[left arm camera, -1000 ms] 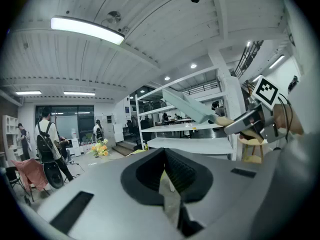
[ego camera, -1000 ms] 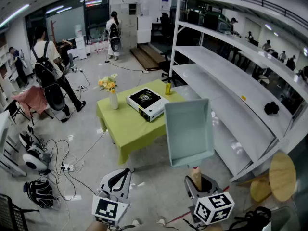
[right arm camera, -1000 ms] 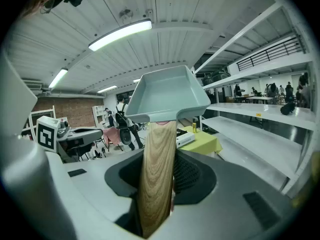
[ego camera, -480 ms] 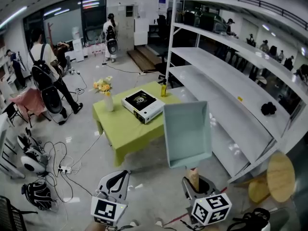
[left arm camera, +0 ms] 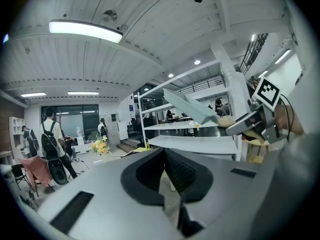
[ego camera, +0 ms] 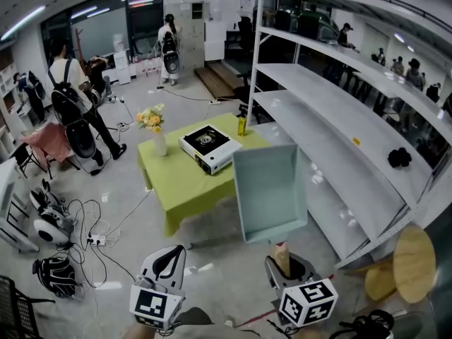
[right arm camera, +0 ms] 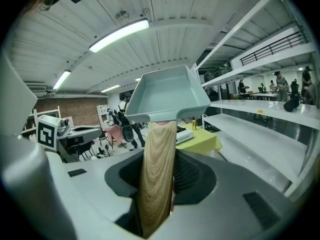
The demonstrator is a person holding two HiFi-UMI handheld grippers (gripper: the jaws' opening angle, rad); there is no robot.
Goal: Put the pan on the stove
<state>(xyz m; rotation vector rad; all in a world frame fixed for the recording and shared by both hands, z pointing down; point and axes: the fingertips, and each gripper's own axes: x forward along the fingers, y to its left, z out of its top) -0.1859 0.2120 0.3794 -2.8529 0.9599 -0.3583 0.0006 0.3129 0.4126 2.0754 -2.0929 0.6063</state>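
A square pale-green pan [ego camera: 272, 189] is held up in the air, tilted with its inside facing me. My right gripper [ego camera: 286, 265] is shut on its wooden handle [right arm camera: 157, 179], and the pan [right arm camera: 167, 96] fills the middle of the right gripper view. The white portable stove [ego camera: 208, 145] sits on a green-clothed table [ego camera: 183, 186] beyond the pan, some way off. The stove [right arm camera: 182, 135] peeks out beside the handle. My left gripper [ego camera: 166, 268] hangs low at the left, jaws together with nothing between them [left arm camera: 167, 184]. The pan [left arm camera: 192, 106] shows in the left gripper view too.
A tall white shelf rack [ego camera: 332, 119] runs along the right. A flower vase [ego camera: 157, 131] and a yellow bottle [ego camera: 242, 124] share the table. A round wooden stool [ego camera: 413, 260] stands at the lower right. Cables and bags [ego camera: 56, 274] litter the floor at left; people [ego camera: 74, 115] stand beyond.
The pan has drifted slightly left in the head view, still gripped by its handle. The left gripper has barely moved.
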